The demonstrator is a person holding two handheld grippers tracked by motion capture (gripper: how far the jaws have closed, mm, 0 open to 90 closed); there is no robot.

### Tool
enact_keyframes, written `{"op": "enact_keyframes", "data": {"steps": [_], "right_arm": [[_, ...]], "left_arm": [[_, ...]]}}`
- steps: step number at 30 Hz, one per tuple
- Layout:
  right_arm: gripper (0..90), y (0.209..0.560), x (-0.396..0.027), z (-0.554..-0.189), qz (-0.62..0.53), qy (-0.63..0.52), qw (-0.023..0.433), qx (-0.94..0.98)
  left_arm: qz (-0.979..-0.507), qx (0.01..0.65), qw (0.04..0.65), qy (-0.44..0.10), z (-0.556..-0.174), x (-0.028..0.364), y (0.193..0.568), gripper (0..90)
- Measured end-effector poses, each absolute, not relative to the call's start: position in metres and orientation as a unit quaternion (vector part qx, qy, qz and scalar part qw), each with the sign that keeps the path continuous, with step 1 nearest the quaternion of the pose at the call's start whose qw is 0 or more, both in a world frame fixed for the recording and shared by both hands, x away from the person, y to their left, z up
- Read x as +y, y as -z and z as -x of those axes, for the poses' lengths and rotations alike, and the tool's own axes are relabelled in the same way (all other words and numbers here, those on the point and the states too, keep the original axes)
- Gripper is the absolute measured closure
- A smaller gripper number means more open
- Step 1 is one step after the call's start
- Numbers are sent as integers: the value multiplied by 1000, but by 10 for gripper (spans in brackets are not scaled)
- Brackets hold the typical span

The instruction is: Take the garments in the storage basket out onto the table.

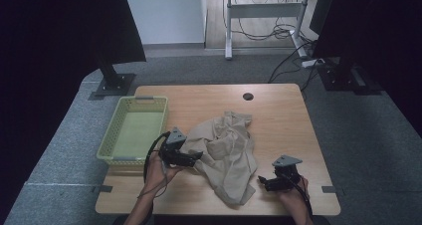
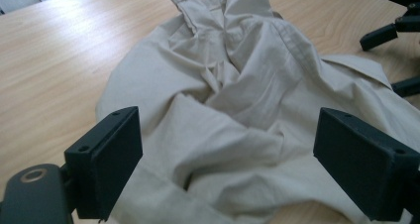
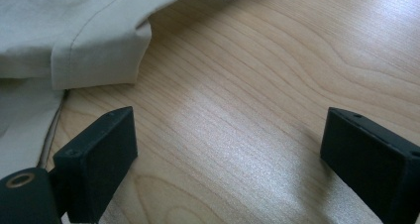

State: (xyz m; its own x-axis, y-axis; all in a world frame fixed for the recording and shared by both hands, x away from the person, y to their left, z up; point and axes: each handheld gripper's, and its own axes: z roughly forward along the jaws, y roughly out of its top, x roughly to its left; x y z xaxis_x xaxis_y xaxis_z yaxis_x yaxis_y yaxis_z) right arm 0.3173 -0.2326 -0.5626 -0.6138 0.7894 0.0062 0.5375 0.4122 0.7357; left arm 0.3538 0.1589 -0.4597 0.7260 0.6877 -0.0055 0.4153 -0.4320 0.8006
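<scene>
A crumpled beige garment (image 1: pixel 226 150) lies in a heap in the middle of the wooden table (image 1: pixel 278 115). My left gripper (image 1: pixel 196 158) rests at the heap's left edge, pointing right. In the left gripper view its jaws stand wide apart (image 2: pixel 225 159), with folds of the garment (image 2: pixel 237 85) bunched low between them and neither pad pressing on the cloth. My right gripper (image 1: pixel 261 181) sits at the garment's lower right, near the table's front edge. It is open (image 3: pixel 228 149) over bare wood, and a hemmed edge of the garment (image 3: pixel 74 35) lies just beyond its left jaw.
A pale green perforated basket (image 1: pixel 112 133) stands empty at the table's left side. There is a round cable hole (image 1: pixel 248 96) near the far edge. Dark stands (image 1: pixel 114 83) (image 1: pixel 348 78) flank the table on grey carpet.
</scene>
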Motion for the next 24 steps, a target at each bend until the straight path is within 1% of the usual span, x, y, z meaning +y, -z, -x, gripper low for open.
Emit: {"op": "enact_keyframes", "data": {"steps": [6,18,24], "right_arm": [[71,563,-233,-317,-404,-362,174,822],[70,562,-232,-317,-406,-361,175,821],[70,562,-232,-317,-407,-361,175,821]], "left_arm": [[-826,335,426,-157,-341,171,470,83],[-818,338,437,-159,-324,190,499,65],[-830,342,408,-165,-318,193,518,67]]}}
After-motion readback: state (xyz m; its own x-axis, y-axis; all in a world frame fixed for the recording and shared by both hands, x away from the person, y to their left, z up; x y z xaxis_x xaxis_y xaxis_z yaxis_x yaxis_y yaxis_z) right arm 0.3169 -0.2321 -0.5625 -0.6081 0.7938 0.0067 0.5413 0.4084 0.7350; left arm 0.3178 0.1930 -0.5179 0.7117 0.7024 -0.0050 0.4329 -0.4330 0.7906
